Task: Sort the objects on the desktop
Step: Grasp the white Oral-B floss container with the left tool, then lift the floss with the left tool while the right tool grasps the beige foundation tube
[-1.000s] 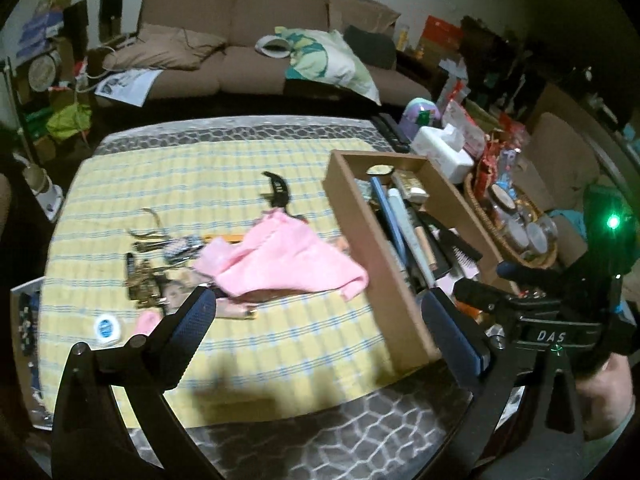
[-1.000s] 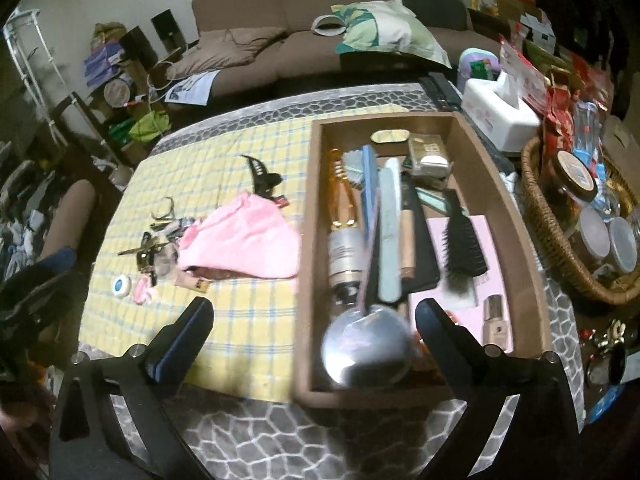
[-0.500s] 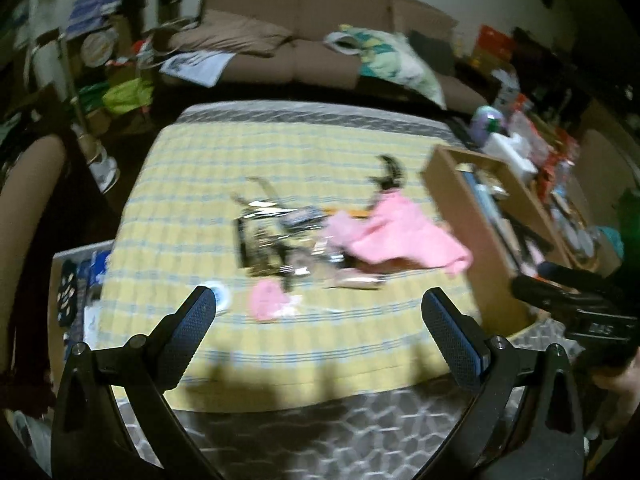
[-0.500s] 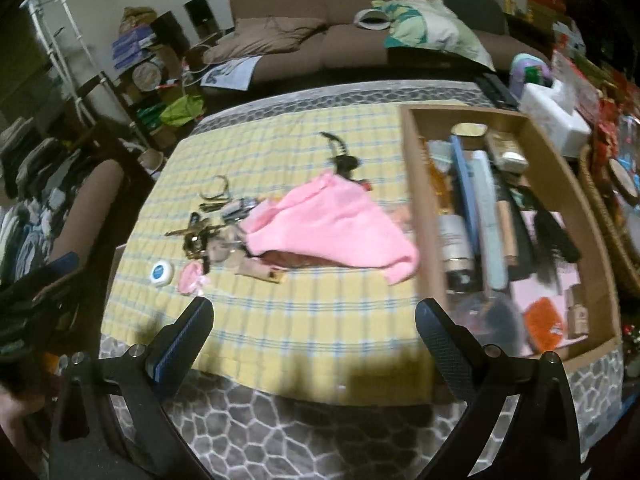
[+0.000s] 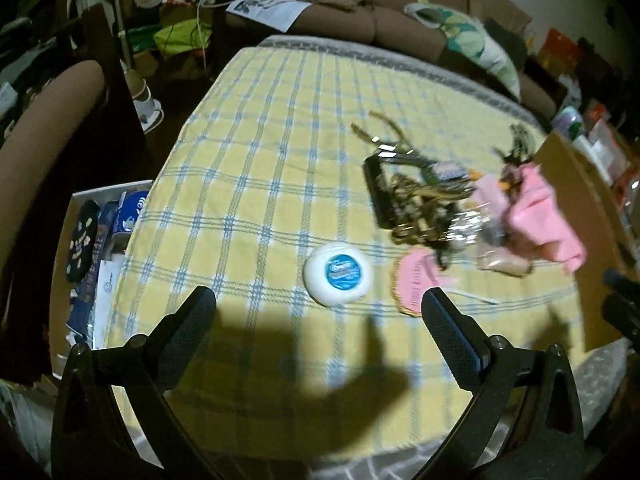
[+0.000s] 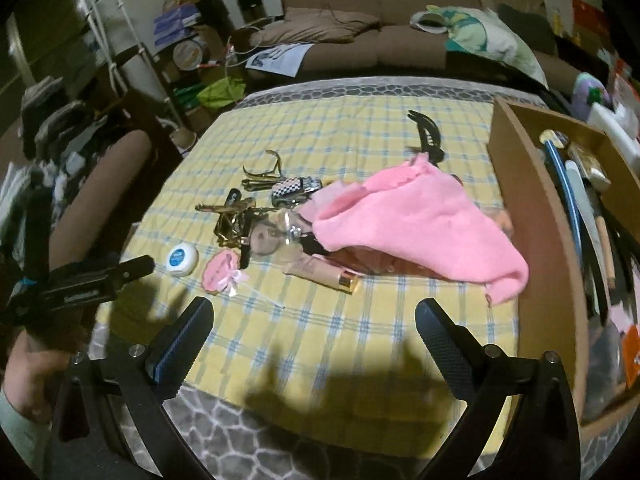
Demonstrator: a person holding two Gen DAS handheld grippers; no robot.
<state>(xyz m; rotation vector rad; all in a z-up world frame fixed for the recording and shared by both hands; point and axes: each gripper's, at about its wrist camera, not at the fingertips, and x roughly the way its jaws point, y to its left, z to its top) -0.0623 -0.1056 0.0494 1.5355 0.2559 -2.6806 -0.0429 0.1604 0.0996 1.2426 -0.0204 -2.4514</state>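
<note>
Yellow-and-blue checked cloth (image 6: 320,128) covers the counter, with a brown sofa (image 6: 360,20) behind it in a cluttered, dim room. At far left of the right wrist view, a person's hand (image 6: 24,364) grips the left hand-held gripper (image 5: 318,316); its jaws are spread wide and empty, poised above a round white tin with a blue label (image 5: 338,273), whose writing is too blurred to read. Just right of the tin lies a small round pink puff with a white ribbon bow (image 6: 221,271). Beyond these sits a tangle of gold-coloured metal beauty tools (image 6: 236,220), with a black-and-white chequered clip (image 6: 294,190) beside it. A beige tube with a gold cap (image 6: 324,276) lies near a crumpled pink cloth (image 6: 408,224), which covers part of the pile; a black claw hair clip (image 6: 428,136) rests at the cloth's far edge. The right hand-held gripper (image 6: 314,326) hangs over the near edge of the checked cloth, fingers wide apart, holding nothing. At far right stands a brown wooden tray (image 6: 532,240), touching the pink cloth's corner and packed with long slim items including a blue stick-like one (image 6: 564,184); any labels on them cannot be read.
</note>
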